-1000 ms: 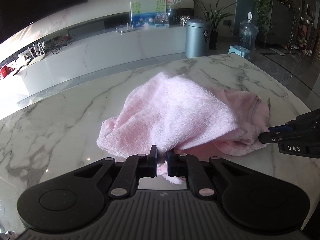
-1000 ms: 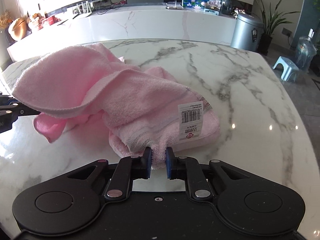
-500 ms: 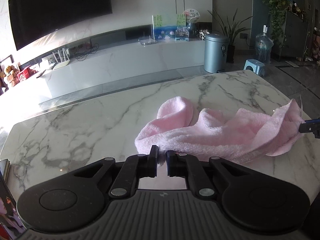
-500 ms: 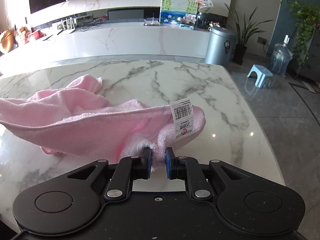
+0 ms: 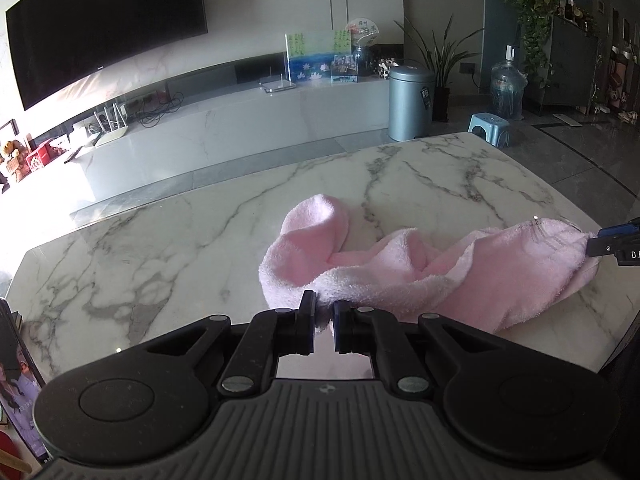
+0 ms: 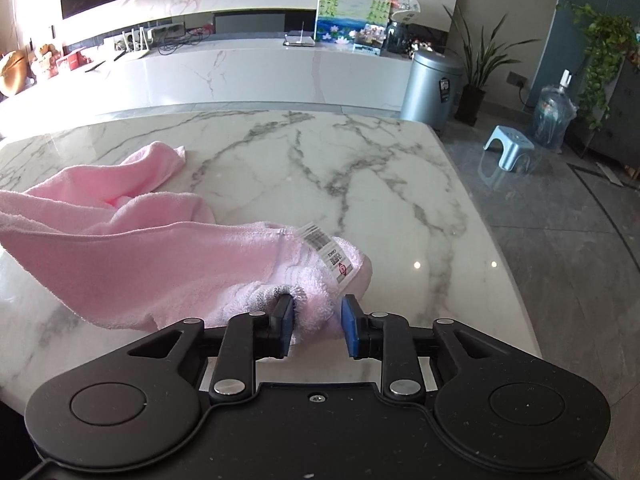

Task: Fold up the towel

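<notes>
Right wrist: right hand-held gripper (image 6: 316,322) now opening around towel (image 6: 168,264).

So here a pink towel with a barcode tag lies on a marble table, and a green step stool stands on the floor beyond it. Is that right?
Not quite: the step stool is light blue, not green, as the right wrist view shows. The rest holds: the pink towel with its barcode tag lies on the marble table.

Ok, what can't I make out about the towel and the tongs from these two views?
- Left view: left tongs hide the pinched towel corner.
- Left view: right tongs cut off by the frame's right edge.
- Right view: towel's left end runs off-frame; label print too small to read.
</notes>
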The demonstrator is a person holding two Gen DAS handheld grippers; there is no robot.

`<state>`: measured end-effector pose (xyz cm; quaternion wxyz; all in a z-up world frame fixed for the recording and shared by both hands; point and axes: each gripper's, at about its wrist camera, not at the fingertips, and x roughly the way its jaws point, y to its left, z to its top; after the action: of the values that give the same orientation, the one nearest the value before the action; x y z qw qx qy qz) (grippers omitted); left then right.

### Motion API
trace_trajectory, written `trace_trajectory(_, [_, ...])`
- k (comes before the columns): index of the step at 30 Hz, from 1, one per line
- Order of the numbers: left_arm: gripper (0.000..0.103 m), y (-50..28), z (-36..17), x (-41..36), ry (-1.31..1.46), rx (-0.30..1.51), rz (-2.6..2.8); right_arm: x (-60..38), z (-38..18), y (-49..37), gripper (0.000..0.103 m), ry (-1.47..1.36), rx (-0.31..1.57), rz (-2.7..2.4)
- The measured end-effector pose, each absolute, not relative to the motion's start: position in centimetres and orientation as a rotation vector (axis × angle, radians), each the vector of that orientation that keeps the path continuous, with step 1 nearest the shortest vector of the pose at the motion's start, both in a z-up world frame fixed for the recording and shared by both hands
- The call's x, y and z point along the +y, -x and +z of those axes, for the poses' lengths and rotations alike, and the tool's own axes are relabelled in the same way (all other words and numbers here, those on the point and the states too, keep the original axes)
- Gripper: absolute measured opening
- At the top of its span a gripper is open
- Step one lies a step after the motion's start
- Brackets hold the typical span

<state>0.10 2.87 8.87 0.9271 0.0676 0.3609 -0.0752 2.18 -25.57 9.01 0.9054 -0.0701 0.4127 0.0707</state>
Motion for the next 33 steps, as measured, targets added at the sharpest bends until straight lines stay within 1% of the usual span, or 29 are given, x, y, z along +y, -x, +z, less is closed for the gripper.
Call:
trace_trajectory(1, [0.007,0.0,8.7,3.0,-0.137,0.746,-0.152,-25.8,8.9,-2.0,0.036,0.143,0.859,0.148])
trace_trajectory(2, [0.007,0.1,8.5,3.1,-0.135,0.753,-0.15,-25.9,8.8,-1.8,0.043,0.142,0.864,0.148])
trace_trajectory(3, [0.007,0.3,8.3,3.2,-0.134,0.758,-0.149,-26.2,8.6,-1.7,0.045,0.14,0.869,0.147])
trace_trajectory(9, [0.007,0.6,7.6,3.7,-0.125,0.773,-0.146,-27.1,7.8,-2.0,0.045,0.12,0.904,0.144])
trace_trajectory(22, [0.007,-0.4,6.3,4.1,-0.114,0.819,-0.139,-27.6,6.8,-7.6,0.045,-0.063,0.977,0.154])
trace_trajectory(30, [0.007,-2.2,4.8,4.7,-0.093,0.871,-0.131,-27.9,9.5,-9.7,0.045,-0.075,0.961,0.242])
trace_trajectory(33, [0.007,-3.1,4.3,4.7,-0.097,0.887,-0.136,-27.7,9.7,-11.1,0.045,-0.002,0.963,0.266])
